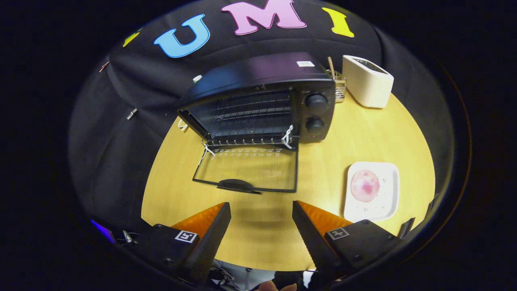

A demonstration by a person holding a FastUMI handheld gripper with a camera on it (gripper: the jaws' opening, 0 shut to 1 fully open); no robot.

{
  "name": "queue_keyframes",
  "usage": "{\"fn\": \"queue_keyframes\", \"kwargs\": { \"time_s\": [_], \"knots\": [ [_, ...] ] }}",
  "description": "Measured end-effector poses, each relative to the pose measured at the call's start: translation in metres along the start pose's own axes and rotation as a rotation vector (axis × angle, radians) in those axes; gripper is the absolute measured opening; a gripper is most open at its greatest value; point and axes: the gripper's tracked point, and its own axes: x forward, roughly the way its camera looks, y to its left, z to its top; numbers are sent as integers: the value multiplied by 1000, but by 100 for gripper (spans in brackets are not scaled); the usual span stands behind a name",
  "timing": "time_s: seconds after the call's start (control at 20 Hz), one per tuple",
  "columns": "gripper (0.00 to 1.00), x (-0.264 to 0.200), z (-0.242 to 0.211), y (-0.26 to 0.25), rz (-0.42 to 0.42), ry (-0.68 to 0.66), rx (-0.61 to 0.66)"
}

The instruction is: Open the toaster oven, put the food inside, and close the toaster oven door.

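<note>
while the gripper (261,210) hangs above the near part of the wooden worktop (355,137), its two fingers (214,226) stand wide apart and nothing is between them, only bare wood. the landmark here is the toaster oven (262,101), a black box that stands at the far side of the worktop, against the dark cloth wall. its glass door (246,169) is open and lies flat on the worktop in front of the oven, so the wood shows through the pane. the dark handle (236,185) of the door is on the edge farthest from the oven, just ahead of the fingers. inside the oven a wire rack (252,115) is visible, and white ties hang at both front corners of the rack. two round knobs (316,113), one above the other, sit on the panel at the right of the oven opening.

the food (364,186), a round pink piece, rests on a white square plate (387,202). this plate is to the right of the oven door, apart from it, and nearer than the oven itself, just beyond the right finger. behind the oven on its right a small wire basket (340,87) with a wooden stick touches the oven's side or is very near; i cannot tell which. a white slot toaster (365,83) stands further right of this basket.
</note>
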Motion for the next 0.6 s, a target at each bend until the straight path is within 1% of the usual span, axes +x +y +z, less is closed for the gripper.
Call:
{"fn": "queue_keyframes", "kwargs": {
  "time_s": [0.1, 0.2, 0.35, 0.6],
  "knots": [
    [100, -12, 6, -32, -22, 4, -29],
    [100, -22, 3, -66, -44, 37, -24],
    [100, -29, -7, -123, -77, 109, 10],
    [100, -25, -24, -215, -161, 192, 102]
  ]
}}
